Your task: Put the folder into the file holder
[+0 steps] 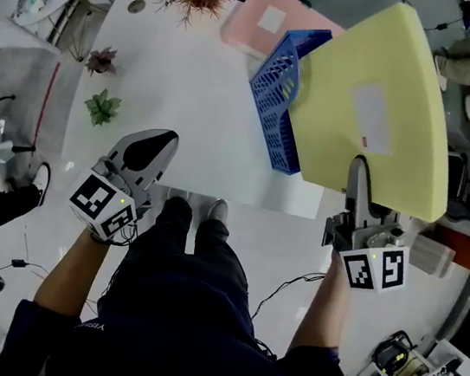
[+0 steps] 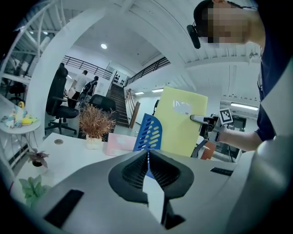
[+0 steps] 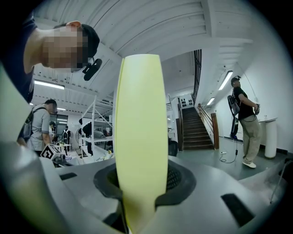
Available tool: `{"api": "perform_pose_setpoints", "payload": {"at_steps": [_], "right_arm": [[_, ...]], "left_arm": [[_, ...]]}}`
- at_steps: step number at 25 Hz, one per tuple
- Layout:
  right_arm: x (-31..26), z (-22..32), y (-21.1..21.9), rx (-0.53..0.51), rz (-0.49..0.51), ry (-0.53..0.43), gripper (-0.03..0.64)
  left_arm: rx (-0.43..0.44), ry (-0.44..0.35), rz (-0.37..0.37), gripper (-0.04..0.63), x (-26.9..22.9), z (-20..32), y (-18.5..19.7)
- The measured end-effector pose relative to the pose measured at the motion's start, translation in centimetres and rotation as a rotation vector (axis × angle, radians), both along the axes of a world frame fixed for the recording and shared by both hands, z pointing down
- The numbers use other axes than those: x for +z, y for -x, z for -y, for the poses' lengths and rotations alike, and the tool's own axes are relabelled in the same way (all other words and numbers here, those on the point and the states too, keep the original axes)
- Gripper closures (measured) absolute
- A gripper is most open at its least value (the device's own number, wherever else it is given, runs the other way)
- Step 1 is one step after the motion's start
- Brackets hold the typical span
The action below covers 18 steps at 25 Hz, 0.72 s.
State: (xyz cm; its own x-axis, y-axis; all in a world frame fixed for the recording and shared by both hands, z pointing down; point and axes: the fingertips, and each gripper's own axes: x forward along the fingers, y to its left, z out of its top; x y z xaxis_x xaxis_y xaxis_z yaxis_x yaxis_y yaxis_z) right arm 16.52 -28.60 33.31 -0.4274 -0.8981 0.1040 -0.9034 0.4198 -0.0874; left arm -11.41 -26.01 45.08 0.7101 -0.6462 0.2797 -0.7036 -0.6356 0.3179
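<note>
- The yellow folder (image 1: 377,116) is just beside the blue file holder (image 1: 276,101), its near edge pinched by the right gripper (image 1: 359,171).
- It looks light, broad and probably floppy, so an edge grip suits it.
- The left gripper (image 1: 156,143) has its jaws pressed together, empty.

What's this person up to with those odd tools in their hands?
A person is working with a handheld gripper in each hand. The right gripper is clamped on one edge of a yellow folder and holds it up right beside a blue file holder that stands on a white table. The folder is not seated in the holder yet. The left gripper is shut and empty, near the table's front edge. A pink folder lies behind the holder.
</note>
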Motion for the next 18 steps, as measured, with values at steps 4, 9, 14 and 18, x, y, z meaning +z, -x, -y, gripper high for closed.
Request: {"api": "perform_pose_setpoints", "payload": {"at_steps": [4, 9, 14, 18], "right_arm": [[0.6, 0.6, 0.4, -0.005, 0.000, -0.014, 0.479], [1.3, 1.3, 0.8, -0.019, -0.001, -0.025, 0.479], [2.2, 1.6, 1.0, -0.026, 0.009, -0.044, 0.479], [3.1, 1.6, 0.9, -0.031, 0.001, -0.043, 0.479]], "left_arm": [[-0.001, 0.010, 0.011, 0.560, 0.5, 0.3, 0.2], [-0.001, 0.027, 0.029, 0.560, 1.0, 0.2, -0.1], [-0.002, 0.038, 0.043, 0.560, 1.5, 0.3, -0.4], [0.004, 0.048, 0.060, 0.560, 1.7, 0.0, -1.0]]}}
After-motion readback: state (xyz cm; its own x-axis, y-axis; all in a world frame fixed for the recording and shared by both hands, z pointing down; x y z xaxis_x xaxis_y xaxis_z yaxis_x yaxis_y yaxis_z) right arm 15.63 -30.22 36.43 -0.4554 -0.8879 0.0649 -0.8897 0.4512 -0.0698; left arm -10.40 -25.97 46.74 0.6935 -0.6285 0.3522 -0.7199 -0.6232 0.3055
